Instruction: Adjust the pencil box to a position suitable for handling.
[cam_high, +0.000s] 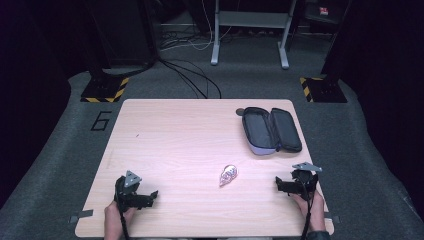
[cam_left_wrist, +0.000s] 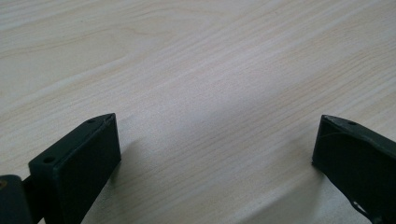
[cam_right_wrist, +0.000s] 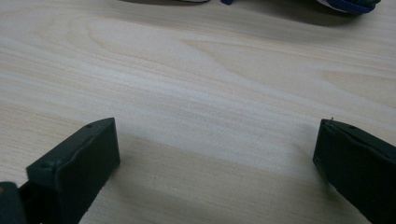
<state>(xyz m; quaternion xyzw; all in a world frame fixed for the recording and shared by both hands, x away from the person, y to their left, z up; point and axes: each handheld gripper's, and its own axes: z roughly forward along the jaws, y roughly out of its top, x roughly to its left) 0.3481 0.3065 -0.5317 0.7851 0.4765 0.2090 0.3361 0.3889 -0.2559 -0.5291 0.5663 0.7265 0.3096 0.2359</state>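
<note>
1. The table (cam_high: 170, 135) is a pale wood-grain slab with rounded corners, filling the middle of the high view; its grain runs in long, soft streaks in both gripper views.
2. The left gripper (cam_high: 145, 197) sits at the lower left of the high view, held in a hand (cam_high: 117, 220) that comes up from the bottom edge. It is matte black, with a grey three-cornered plate on top.
3. In the left gripper view its two blocky black jaws stand wide apart at the lower corners, with bare wood between them and nothing gripped.
4. The right gripper (cam_high: 282, 184) is at the lower right of the high view, also black and plate-topped. Its jaws are spread wide in the right gripper view, and nothing is held.
5. A small wrapped item (cam_high: 228, 175), shiny and crinkled, roughly oval, lies on the table right of centre, between the two grippers and nearer the right one, touching neither.
6. A case (cam_high: 271, 130), dark, soft-sided and rounded, lies open in two halves at the upper right of the table, well apart from the item. Its blue-edged rim shows along the top edge of the right gripper view.
</note>
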